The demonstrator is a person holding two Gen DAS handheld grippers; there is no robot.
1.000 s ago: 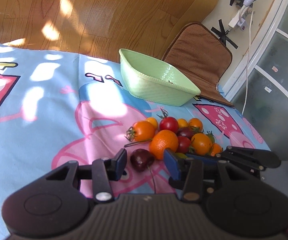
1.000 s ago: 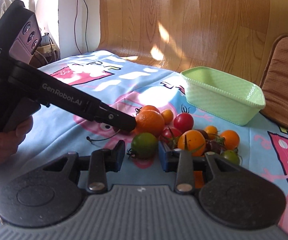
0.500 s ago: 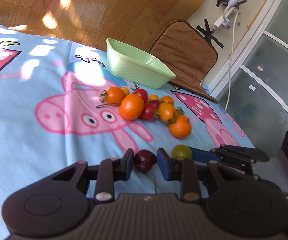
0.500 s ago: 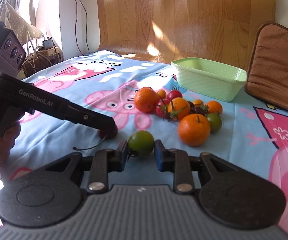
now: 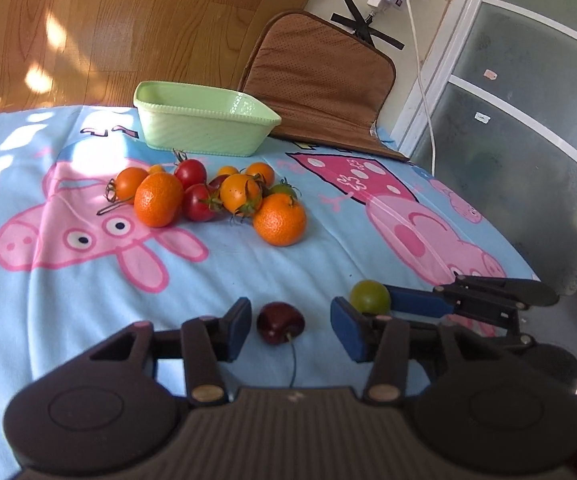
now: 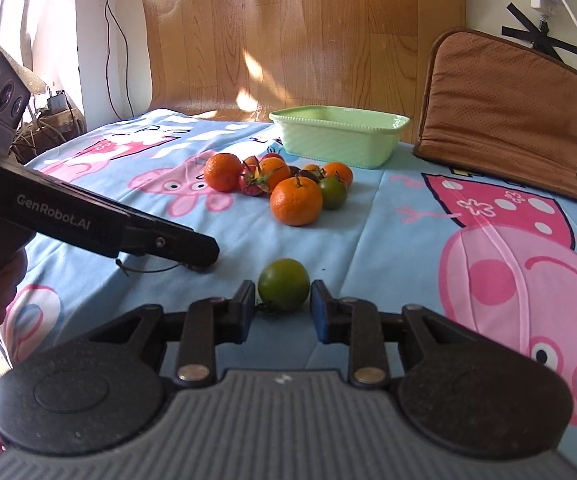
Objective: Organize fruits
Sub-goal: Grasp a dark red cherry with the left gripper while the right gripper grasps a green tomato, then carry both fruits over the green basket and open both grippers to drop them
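Left gripper (image 5: 290,328): its blue-padded fingers (image 5: 237,328) stand wide apart around the dark red cherry with a thin stem (image 5: 280,323); a gap shows on both sides of the fruit, so nothing is clamped.
Dark red cherry: lies on the cloth between the left fingers, nearer the left one, its stem pointing back toward the camera.
Right gripper (image 6: 283,314): its fingers (image 6: 244,312) sit apart on either side of the round green tomato (image 6: 284,290), just beside its skin; whether the pads touch it I cannot tell, and it rests on the cloth.
Round green tomato: well apart from the main pile, near the cherry; in the left wrist view it shows at the tip of the right gripper's blue finger.
Fruit pile (image 5: 212,196): two orange mandarins, red and orange tomatoes with green calyxes and one more green tomato huddle together, touching one another, in front of the basket.
Pale green rectangular plastic basket (image 5: 204,122): stands upright on the far side of the cloth, just behind the pile; no fruit shows inside.
Light blue cartoon-pig cloth (image 6: 428,240): covers the desk under everything.
Brown perforated cushion (image 6: 504,108): leans beyond the cloth's far corner, beside the basket.
Wooden floor (image 5: 88,28): lies behind the desk, with patches of sunlight.
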